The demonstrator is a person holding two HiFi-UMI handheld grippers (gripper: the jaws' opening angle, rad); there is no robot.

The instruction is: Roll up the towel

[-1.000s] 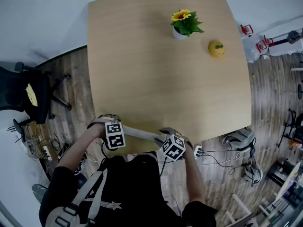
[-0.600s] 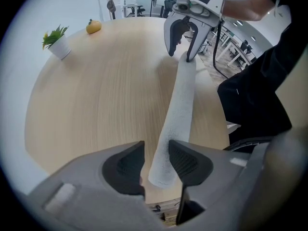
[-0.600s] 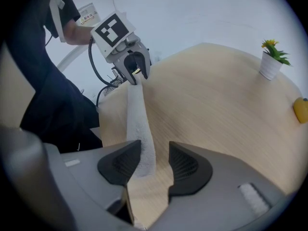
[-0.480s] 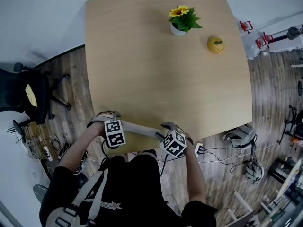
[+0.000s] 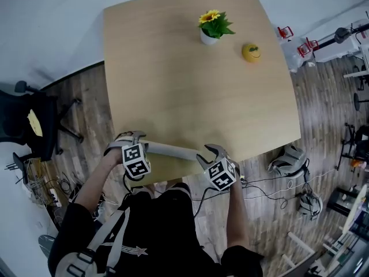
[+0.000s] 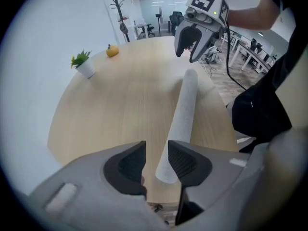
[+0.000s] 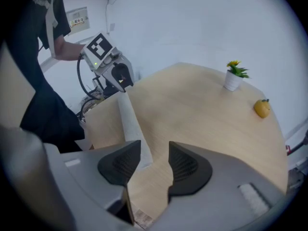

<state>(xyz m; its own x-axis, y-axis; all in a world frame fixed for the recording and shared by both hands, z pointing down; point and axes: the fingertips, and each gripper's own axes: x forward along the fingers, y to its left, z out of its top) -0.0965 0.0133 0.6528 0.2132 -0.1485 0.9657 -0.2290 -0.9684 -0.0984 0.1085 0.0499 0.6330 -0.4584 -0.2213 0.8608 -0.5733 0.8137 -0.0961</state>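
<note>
Looking close to finished, judging by the present layout. Finding the towel (image 5: pixel 170 150) already wound into one slim, even tube, lying flat along the near edge of the worktop (image 5: pixel 196 85), right in front of the person, with no loose flap or unrolled stretch showing anywhere on the wood.

Hovering the left gripper (image 5: pixel 130 138) over the tube's left end, pointing steeply down. Carrying its jaws apart, though having just been closing somewhat. Showing the tube's end in the gap beneath, tucked close beside one pad, yet not squeezing it from both sides. Not managing to tell a light brush from a bare miss at that pad.

Hovering the right gripper (image 5: pixel 209 153) above the opposite end, jaws likewise parted. Showing only bare wood between its pads, with the tube's end lying off to one side, partly behind a jaw. Clamping nothing.

Judging the rolling itself as done, with nothing flat remaining to be turned over. Leaving, at most, a check on the tube holding its shape with both grippers clear, and perhaps a nudge inward, given the closeness to the brink. Watching for the outer layer springing loose, probably the likeliest thing to go wrong.

Standing well apart at the far side, and playing no part: a potted sunflower (image 5: pixel 210 27) and a small yellow ball (image 5: pixel 251 52).
</note>
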